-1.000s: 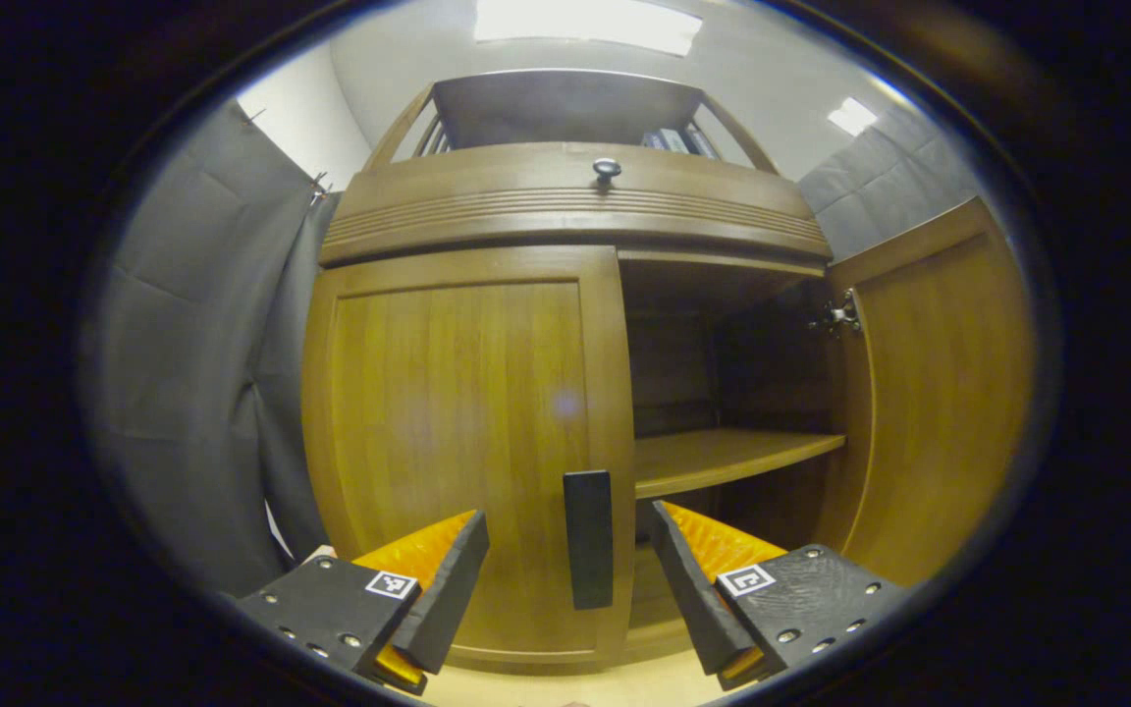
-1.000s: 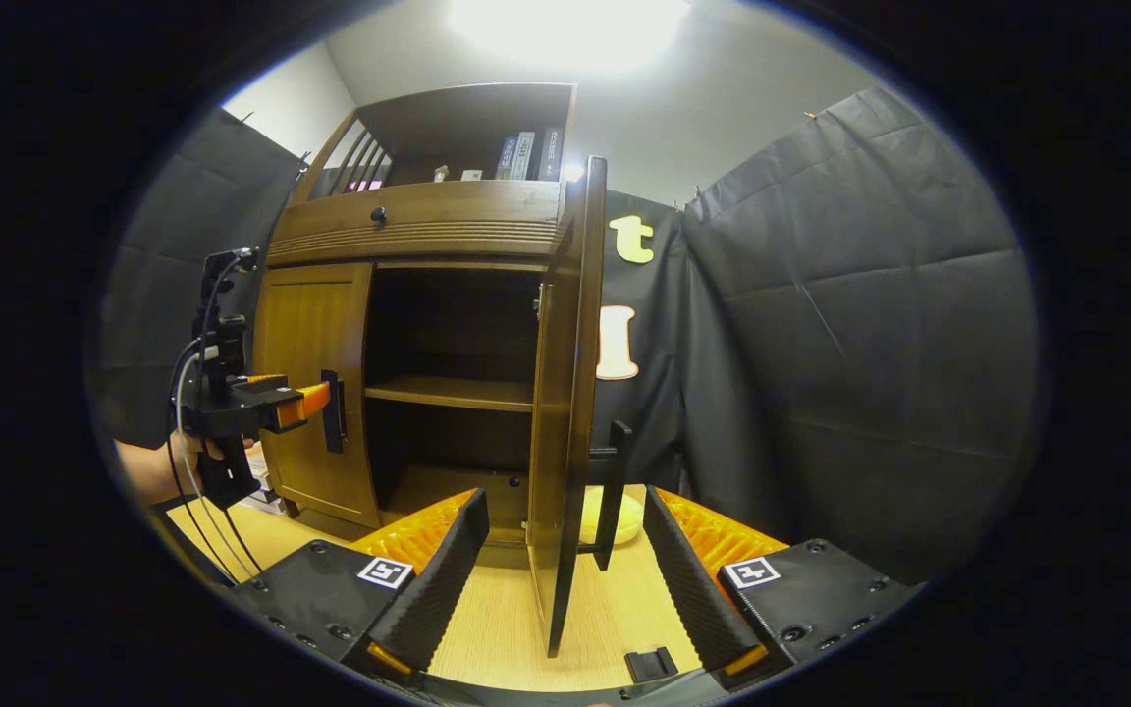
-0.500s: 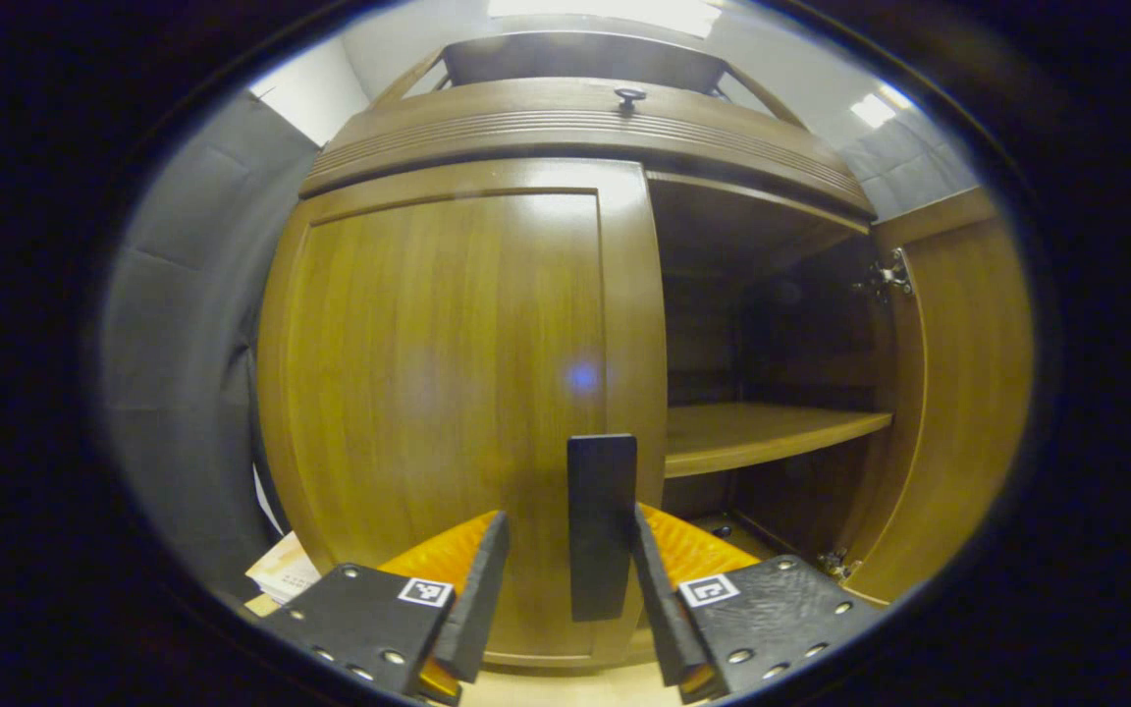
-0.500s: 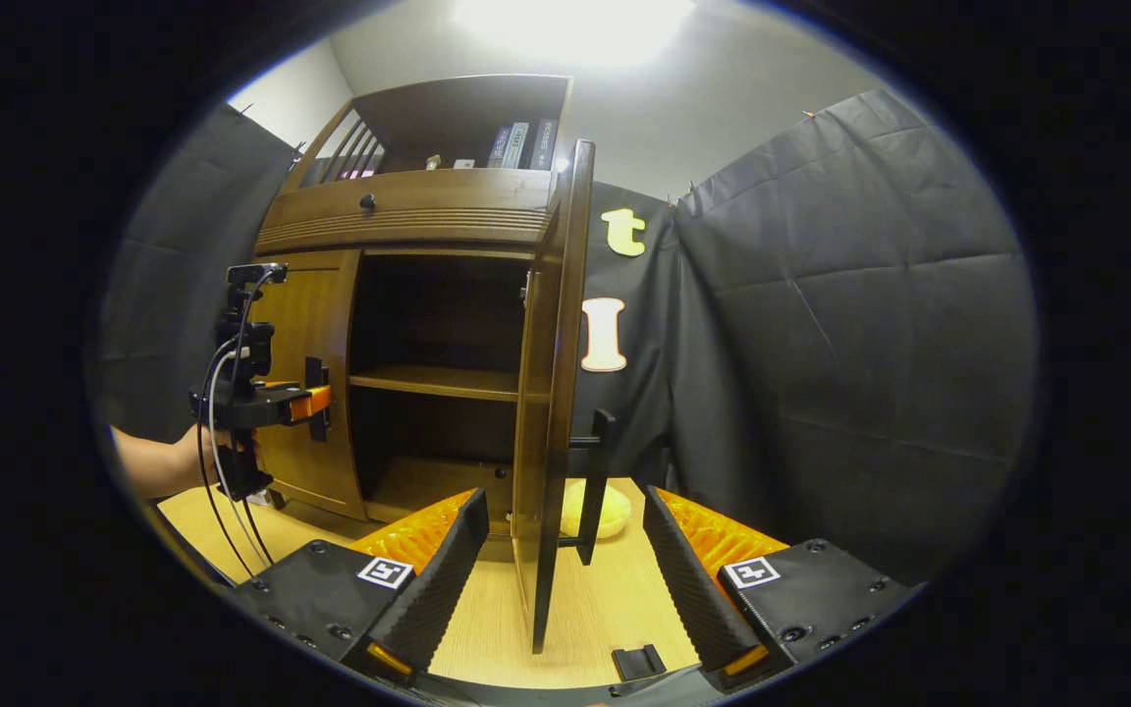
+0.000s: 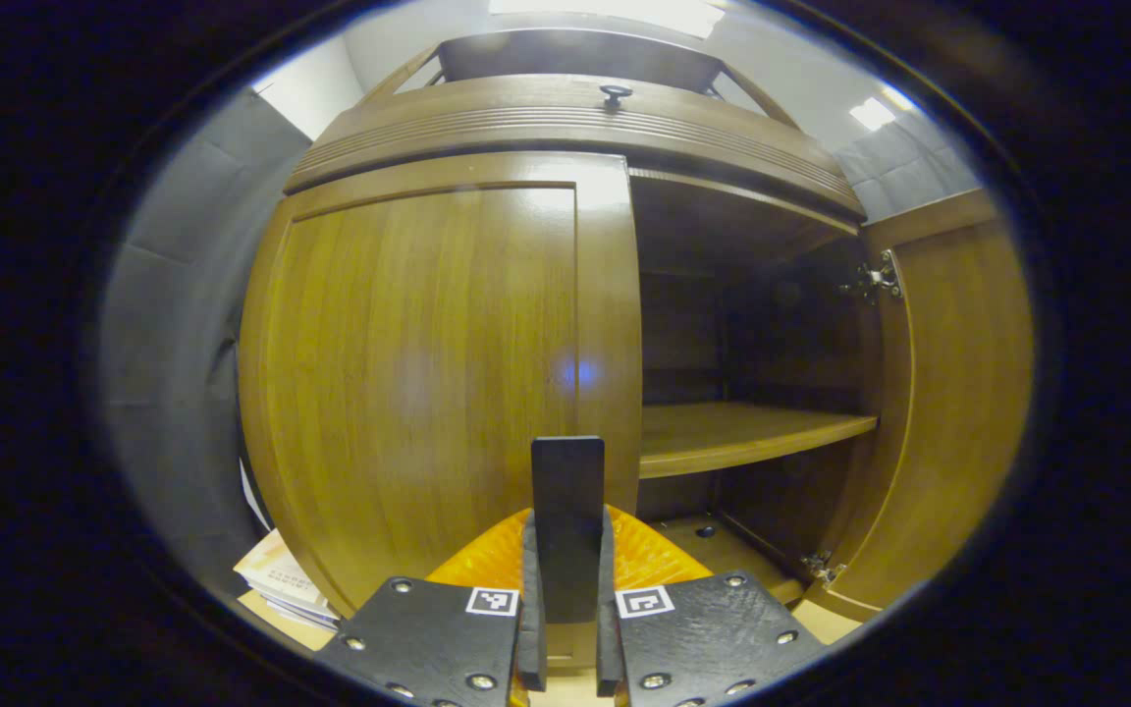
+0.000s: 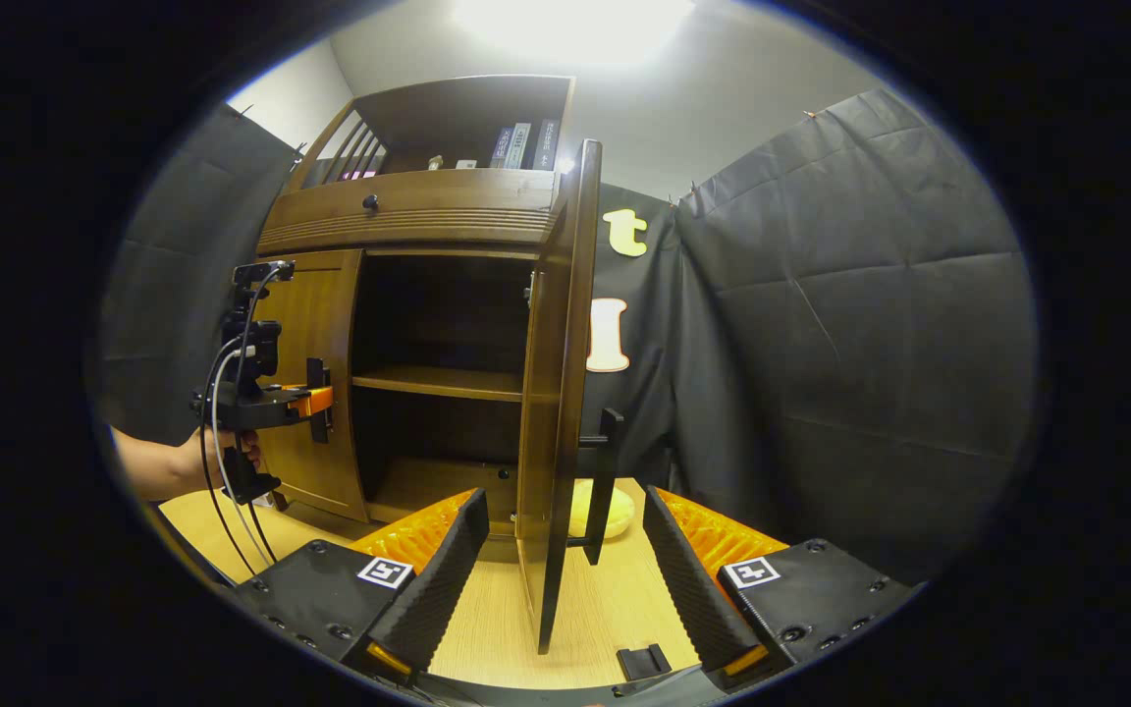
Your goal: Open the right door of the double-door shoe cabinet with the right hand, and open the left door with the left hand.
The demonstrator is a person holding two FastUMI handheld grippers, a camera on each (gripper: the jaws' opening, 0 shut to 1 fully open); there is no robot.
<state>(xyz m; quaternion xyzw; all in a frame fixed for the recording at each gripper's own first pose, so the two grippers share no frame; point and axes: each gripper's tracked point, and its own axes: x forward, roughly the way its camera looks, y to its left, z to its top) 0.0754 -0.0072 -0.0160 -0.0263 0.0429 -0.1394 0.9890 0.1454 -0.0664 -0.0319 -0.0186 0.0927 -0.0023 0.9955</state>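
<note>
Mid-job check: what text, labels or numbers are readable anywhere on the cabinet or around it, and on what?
No text is readable.
Book spines on the top shelf of the cabinet: print too small.
Papers beside the cabinet: blurred.
Square markers: patterns, no words.

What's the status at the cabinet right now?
Left gripper shut on left door handle, left door closed. Right gripper open, off the right door, which stands wide open. Nothing blocking.

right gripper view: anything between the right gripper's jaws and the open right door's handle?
No. In the right gripper view the right gripper is open; only bare tabletop lies ahead, short of the right door and its handle.
</note>
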